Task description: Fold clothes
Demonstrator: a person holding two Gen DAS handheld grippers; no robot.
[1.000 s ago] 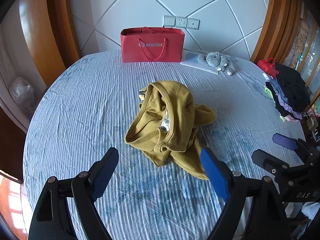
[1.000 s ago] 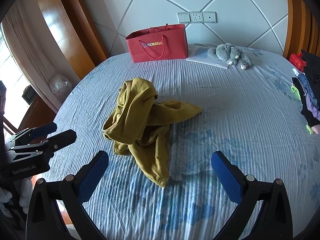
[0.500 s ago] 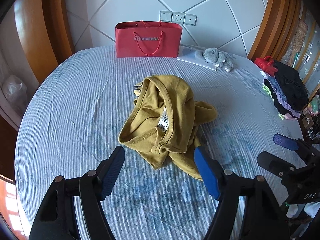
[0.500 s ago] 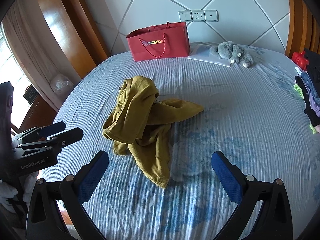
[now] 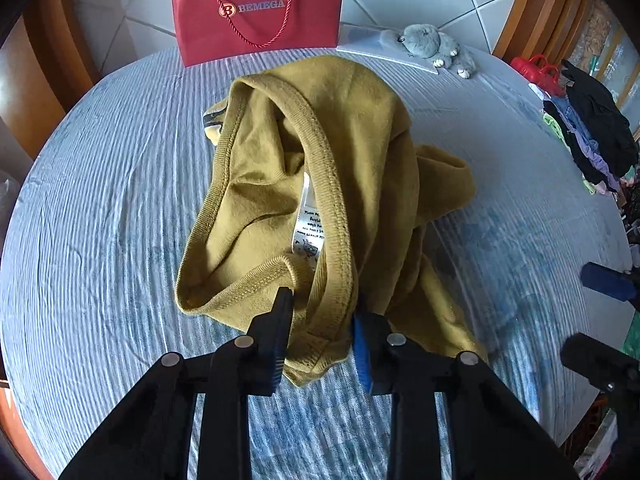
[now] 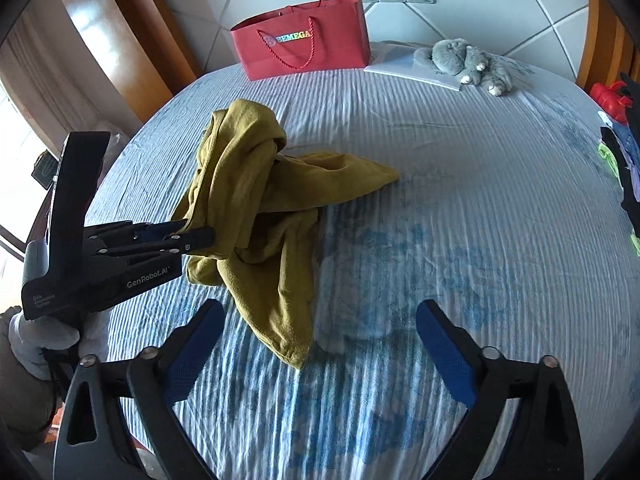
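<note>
One crumpled mustard-yellow knit sweatshirt heaped mid-way on the blue-and-white striped bed sheet, white care label facing up inside the ribbed hem. Left gripper nearly closed around the near ribbed edge of the garment, cloth between the blue pads; seen from the right wrist view at the heap's left side. Right gripper spread wide, holding nothing, above the sheet just before the trailing sleeve end. Farther back: red paper gift bag with rope handles, grey plush toy, stack of dark folded clothes at the right edge.
</note>
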